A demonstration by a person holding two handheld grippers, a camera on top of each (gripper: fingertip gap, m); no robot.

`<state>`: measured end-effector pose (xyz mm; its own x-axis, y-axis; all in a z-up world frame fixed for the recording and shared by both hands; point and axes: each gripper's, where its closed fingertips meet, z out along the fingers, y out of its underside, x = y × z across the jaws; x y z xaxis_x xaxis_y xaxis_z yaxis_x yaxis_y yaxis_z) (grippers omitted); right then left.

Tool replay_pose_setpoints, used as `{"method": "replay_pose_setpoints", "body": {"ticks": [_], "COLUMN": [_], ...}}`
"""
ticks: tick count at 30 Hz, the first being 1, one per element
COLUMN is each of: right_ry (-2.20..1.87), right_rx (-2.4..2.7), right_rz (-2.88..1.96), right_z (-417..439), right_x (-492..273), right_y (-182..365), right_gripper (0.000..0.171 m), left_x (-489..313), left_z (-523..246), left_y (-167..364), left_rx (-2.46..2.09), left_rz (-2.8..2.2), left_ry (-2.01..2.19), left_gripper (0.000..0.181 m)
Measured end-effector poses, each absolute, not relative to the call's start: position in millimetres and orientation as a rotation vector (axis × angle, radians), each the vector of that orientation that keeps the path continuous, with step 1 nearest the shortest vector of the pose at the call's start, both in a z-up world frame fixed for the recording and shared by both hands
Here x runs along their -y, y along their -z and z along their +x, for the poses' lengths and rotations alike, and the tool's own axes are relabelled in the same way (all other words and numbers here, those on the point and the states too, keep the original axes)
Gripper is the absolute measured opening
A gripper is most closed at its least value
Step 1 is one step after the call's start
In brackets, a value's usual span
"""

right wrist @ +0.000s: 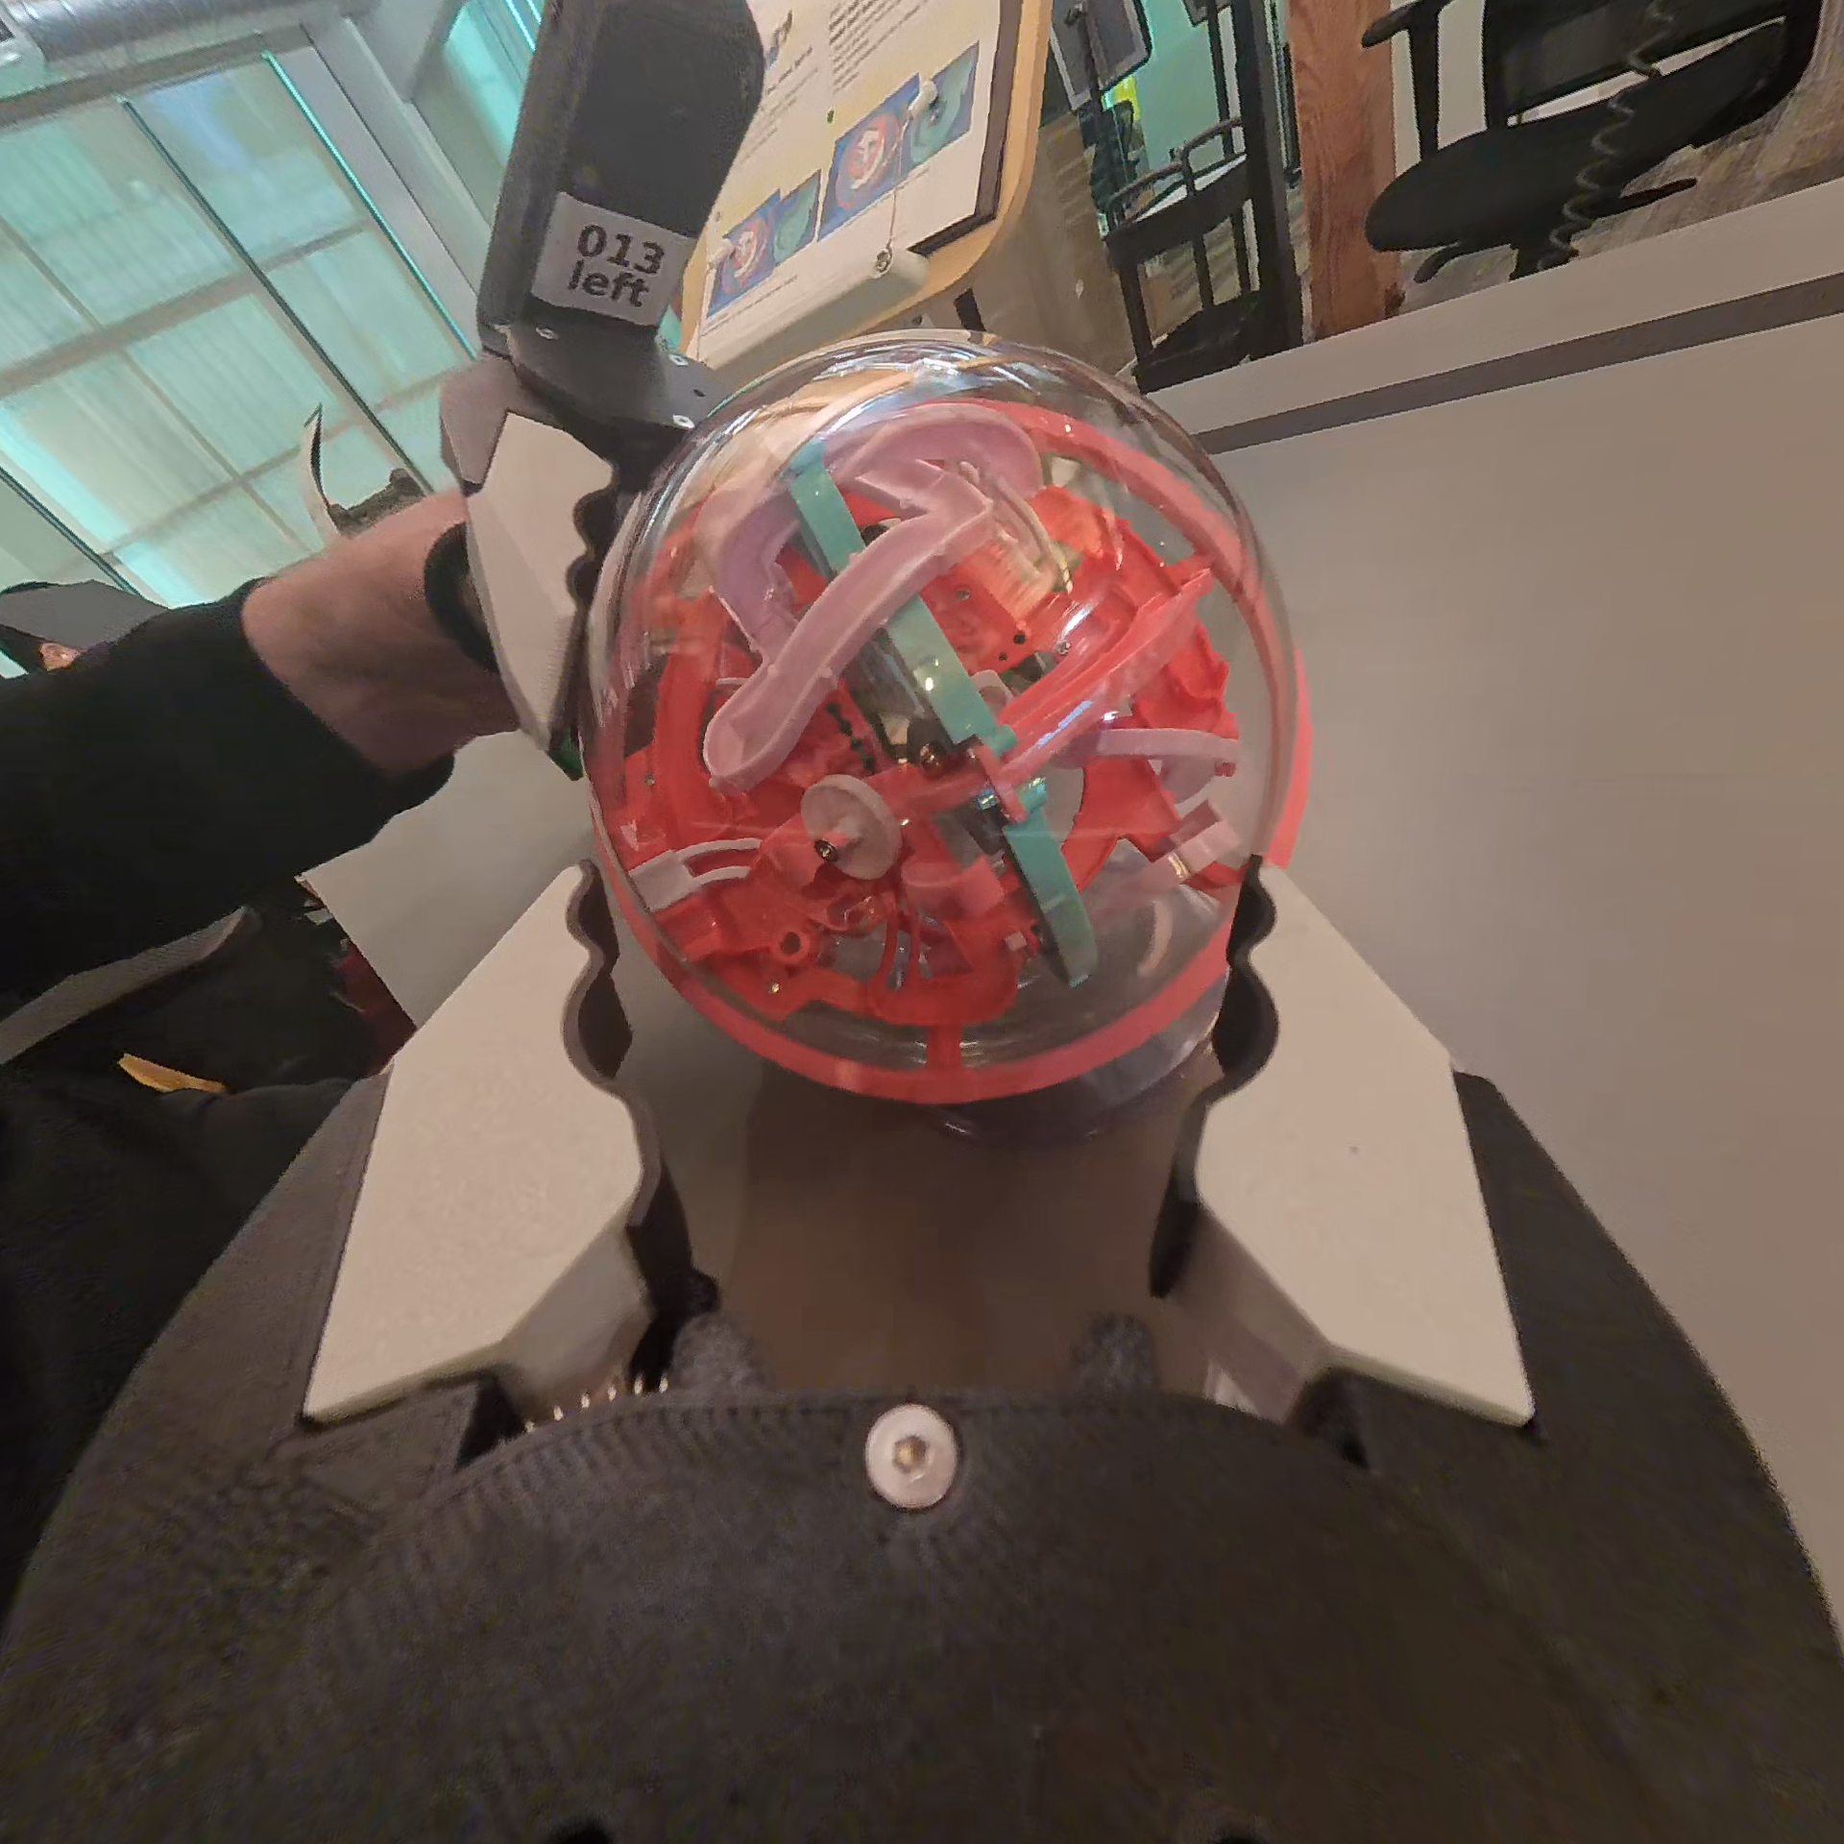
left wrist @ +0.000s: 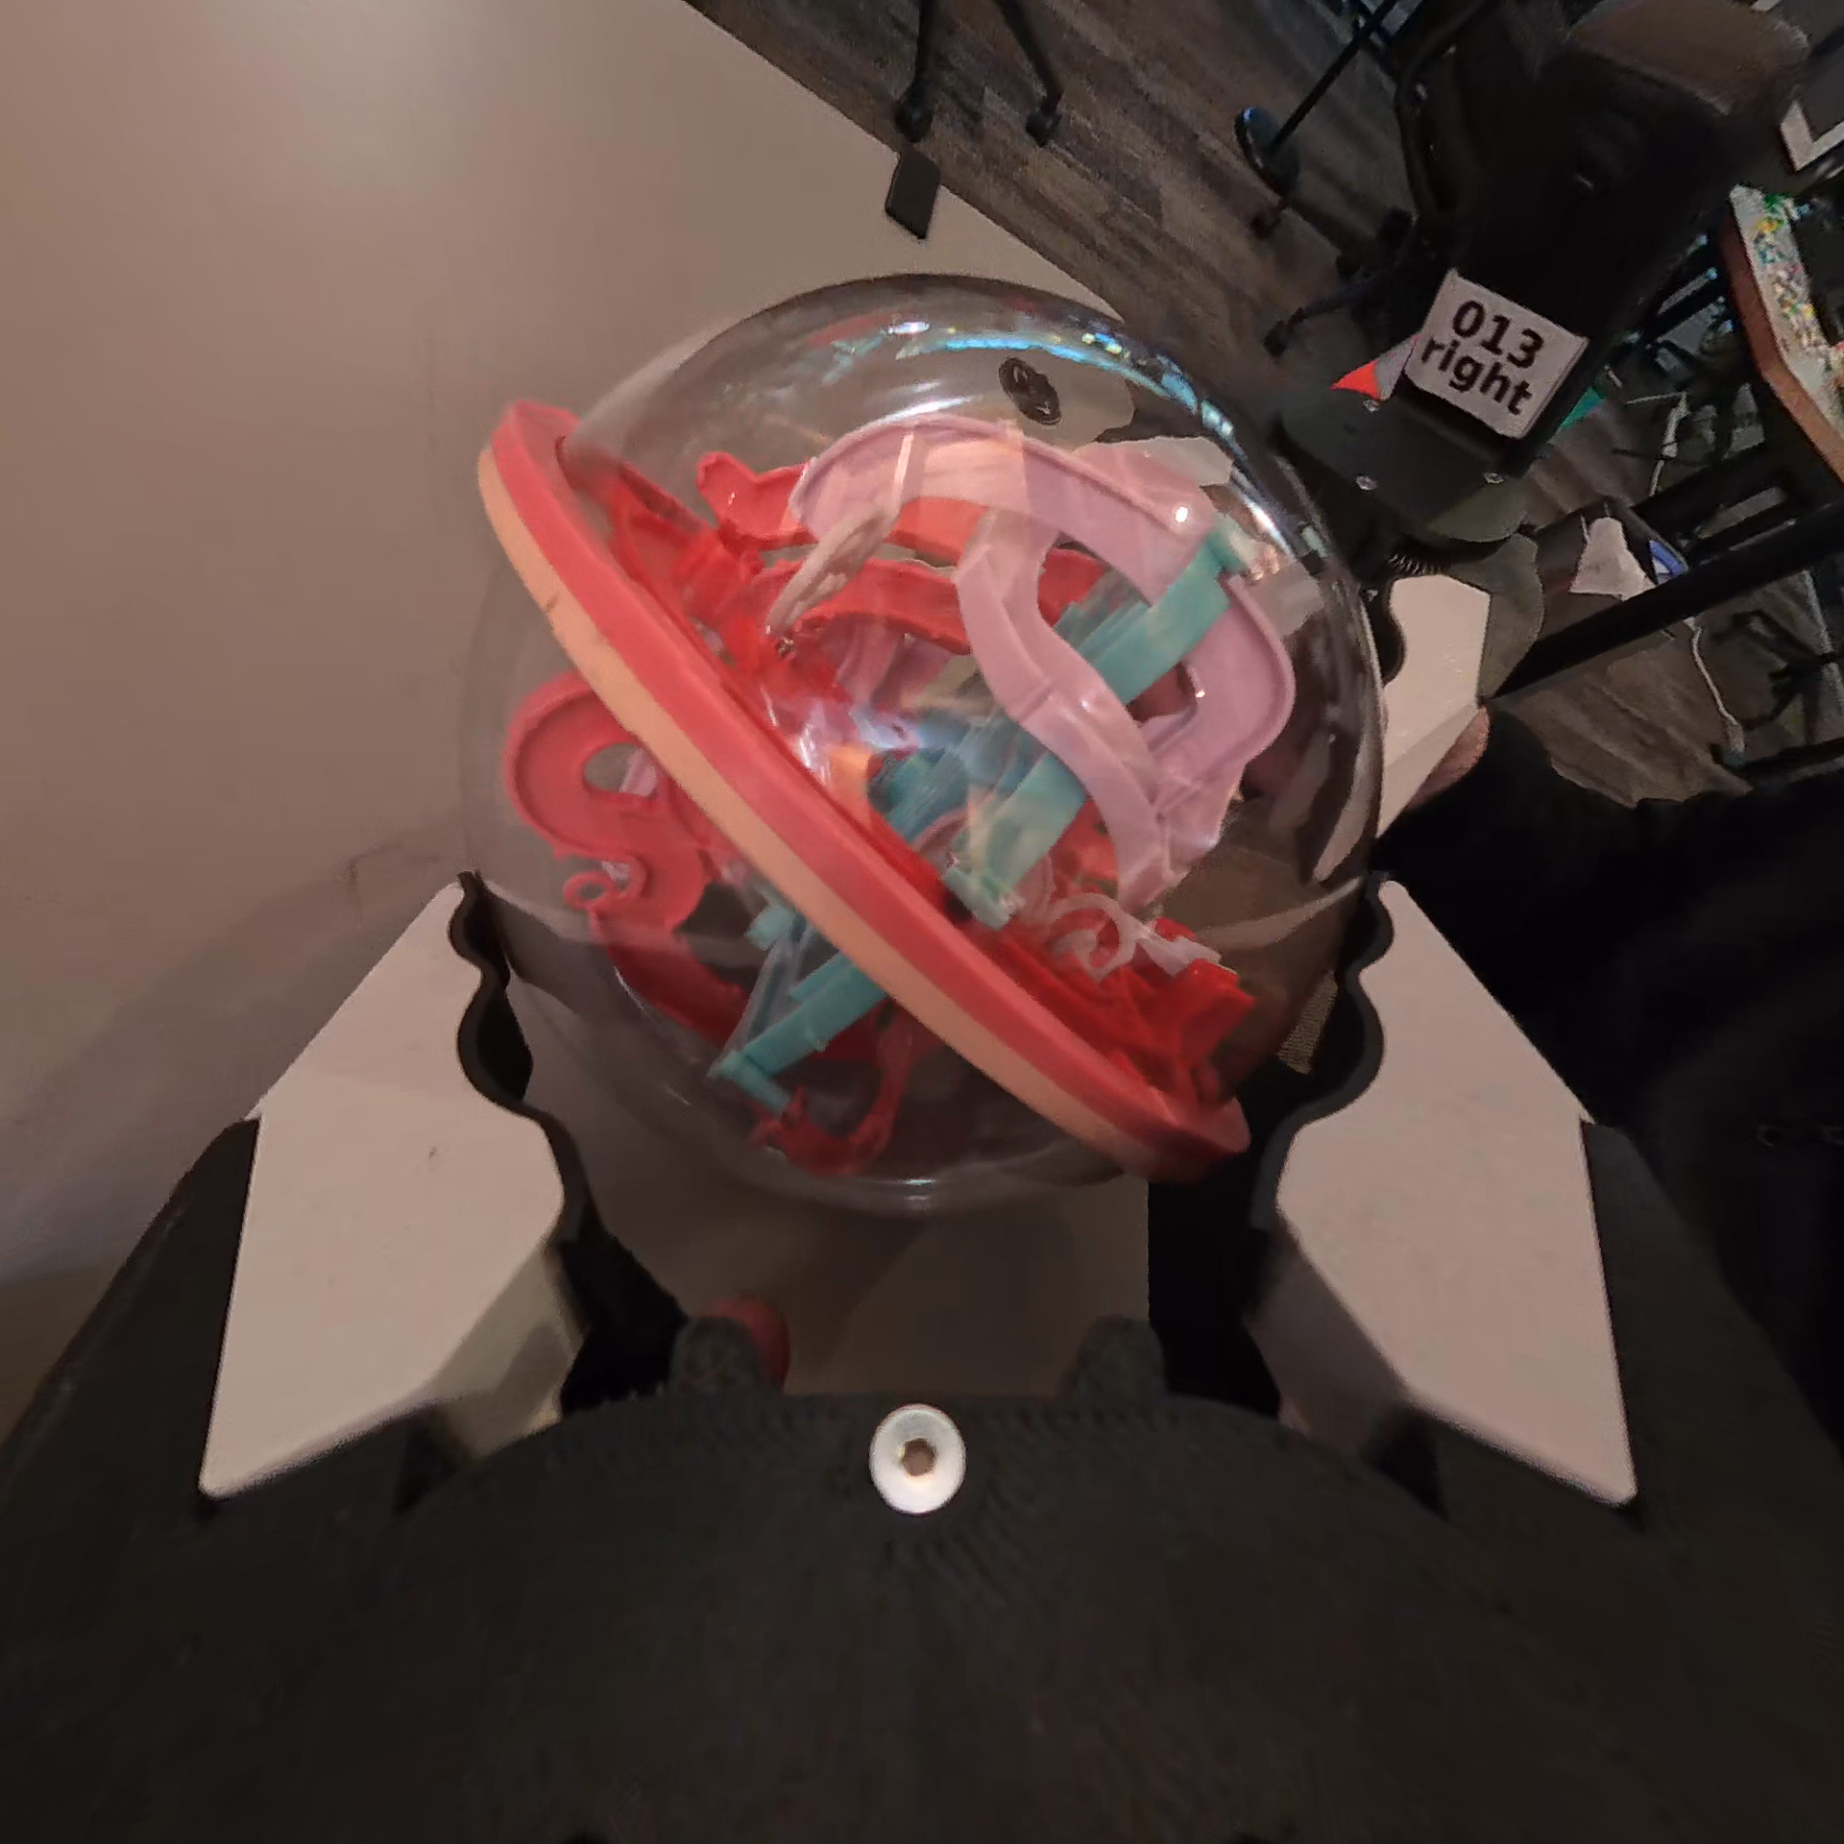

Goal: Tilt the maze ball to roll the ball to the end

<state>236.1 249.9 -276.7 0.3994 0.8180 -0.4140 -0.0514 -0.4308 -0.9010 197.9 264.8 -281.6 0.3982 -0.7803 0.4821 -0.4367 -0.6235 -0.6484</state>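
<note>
The maze ball (left wrist: 928,738) is a clear sphere with red, pink and teal tracks inside and a red-and-cream ring around its middle. The ring is tilted, high on the left and low on the right. My left gripper (left wrist: 923,898) is shut on the sphere, one finger on each side. My right gripper (right wrist: 918,888) is also shut on the maze ball (right wrist: 928,718), holding it from the opposite side above the white table. Each gripper shows in the other's view, the right gripper (left wrist: 1397,469) and the left gripper (right wrist: 539,599). I cannot make out the small ball inside.
A white table (left wrist: 249,499) lies under the sphere and also shows in the right wrist view (right wrist: 1547,698). A person's hand and black sleeve (right wrist: 299,698) hold the left gripper. Chair legs (left wrist: 948,90), a black office chair (right wrist: 1557,150), a poster board (right wrist: 898,150) and windows (right wrist: 200,299) stand beyond.
</note>
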Motion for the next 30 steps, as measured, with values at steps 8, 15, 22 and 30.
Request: {"method": "replay_pose_setpoints", "body": {"ticks": [8, 15, 22, 30], "right_ry": [-1.158, -1.207, -1.202, -1.149], "right_rx": [0.616, 0.768, 0.782, 0.775], "right_rz": [-1.722, -1.720, -1.708, -1.704], "right_z": [251, 234, 229, 228], "right_x": [-265, -264, -261, -259], "right_y": [276, 280, 282, 283], "right_gripper": [0.129, 0.134, 0.128, 0.129], "left_x": [-264, -264, -267, -266], "left_z": [196, 194, 195, 195], "left_y": [282, 283, 283, 283], "left_rx": [-1.102, -1.188, -1.233, -1.285], "left_rz": [-2.232, -2.238, -2.219, -2.200], "left_ry": [1.129, 1.120, 1.113, 1.100], "left_gripper": [0.156, 0.155, 0.155, 0.155]}}
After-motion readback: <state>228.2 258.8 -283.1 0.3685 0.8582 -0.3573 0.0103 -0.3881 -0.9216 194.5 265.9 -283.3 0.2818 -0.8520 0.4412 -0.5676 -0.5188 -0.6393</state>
